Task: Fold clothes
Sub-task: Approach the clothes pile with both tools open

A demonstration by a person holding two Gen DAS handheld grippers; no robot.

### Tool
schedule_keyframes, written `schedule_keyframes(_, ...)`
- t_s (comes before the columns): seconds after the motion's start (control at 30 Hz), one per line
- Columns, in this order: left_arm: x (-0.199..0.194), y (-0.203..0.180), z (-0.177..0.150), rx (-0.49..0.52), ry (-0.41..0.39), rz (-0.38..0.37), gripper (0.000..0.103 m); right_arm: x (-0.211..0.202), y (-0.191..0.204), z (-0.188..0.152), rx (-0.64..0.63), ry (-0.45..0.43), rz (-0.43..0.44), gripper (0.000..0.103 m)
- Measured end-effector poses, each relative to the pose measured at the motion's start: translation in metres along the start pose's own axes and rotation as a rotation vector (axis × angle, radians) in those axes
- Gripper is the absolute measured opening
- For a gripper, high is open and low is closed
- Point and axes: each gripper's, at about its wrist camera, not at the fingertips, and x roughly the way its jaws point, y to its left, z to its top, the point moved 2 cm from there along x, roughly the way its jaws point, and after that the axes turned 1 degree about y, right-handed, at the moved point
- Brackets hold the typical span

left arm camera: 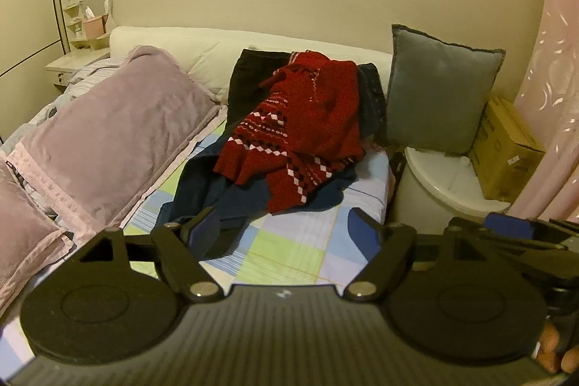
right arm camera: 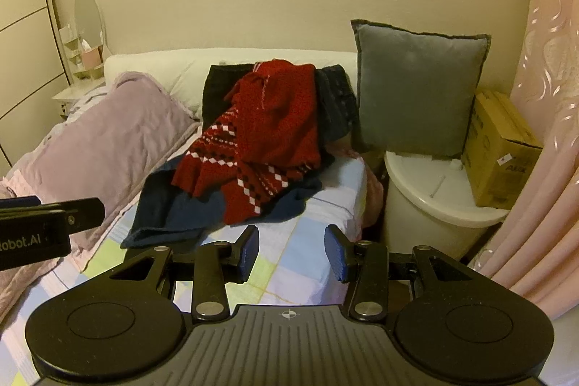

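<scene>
Left gripper (left arm camera: 286, 230): jaws spread wide, nothing between them; blue pads (left arm camera: 204, 228) faced inward
Right gripper (right arm camera: 292, 254): jaws parted, nothing between them; held level beside the left gripper
Fingers (left arm camera: 552, 346): curled behind the left gripper's body, lower right

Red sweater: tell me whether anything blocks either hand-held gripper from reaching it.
Nothing visible does. The red sweater lies on top of the clothes pile, with only bare checked bedsheet between it and the open right hand-held gripper and left hand-held gripper.
</scene>
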Motion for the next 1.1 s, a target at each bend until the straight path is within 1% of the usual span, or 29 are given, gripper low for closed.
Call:
schedule_keyframes(0.27, 0.008, 0.014, 0.005, -0.011, 0.007, 0.009, 0.075, 0.006, 0.015, 0.010, -0.003, -0.007, -0.030, 0.044)
schedule_keyframes(0.4, 0.012, 0.022, 0.007, -0.019, 0.014, 0.012, 0.075, 0.011, 0.008, 0.013, 0.024, -0.016, -0.020, 0.044)
schedule_keyframes(0.53, 0.020, 0.030, 0.010, -0.024, 0.023, 0.018, 0.075, 0.016, 0.012, 0.019, 0.030, -0.014, -0.030, 0.044)
schedule_keyframes(0.67, 0.026, 0.034, 0.012, -0.024, 0.026, 0.022, 0.075, 0.017, 0.015, 0.014, 0.032, -0.022, -0.040, 0.044)
schedule_keyframes(1.1, 0.034, 0.043, 0.012, -0.040, 0.040, 0.021, 0.075, 0.019, 0.015, 0.017, 0.033, -0.021, -0.061, 0.044)
